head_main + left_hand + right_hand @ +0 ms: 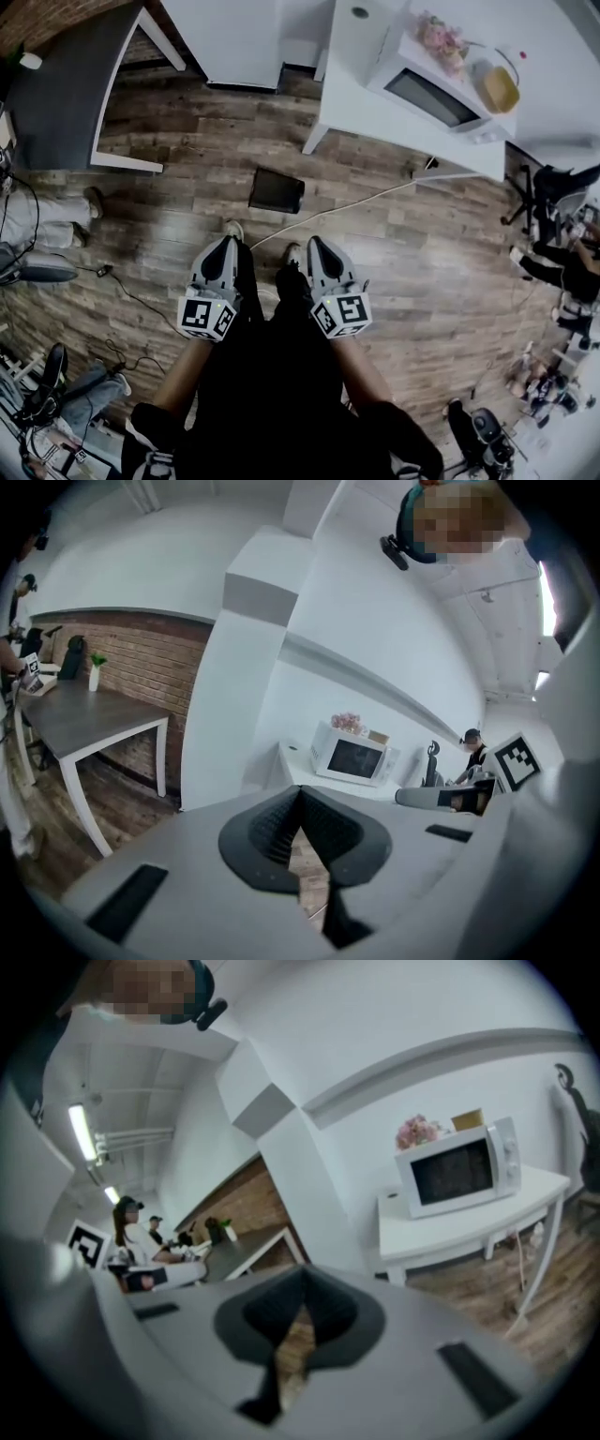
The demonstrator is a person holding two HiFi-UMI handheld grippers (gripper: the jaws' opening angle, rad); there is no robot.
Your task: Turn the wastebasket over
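The wastebasket [277, 190], dark and rectangular, stands on the wooden floor straight ahead of me in the head view. Neither gripper view shows it. My left gripper [228, 243] and right gripper [314, 242] are held side by side above my feet, short of the wastebasket and apart from it. Both point forward and a little down. The left gripper [300, 797] has its jaws closed together with nothing between them. So does the right gripper [302, 1286].
A white cable [356, 201] runs across the floor just right of the wastebasket. A white table [375, 112] with a microwave [431, 94] stands at the back right, a grey table [66, 84] at the back left. People sit along both sides of the room.
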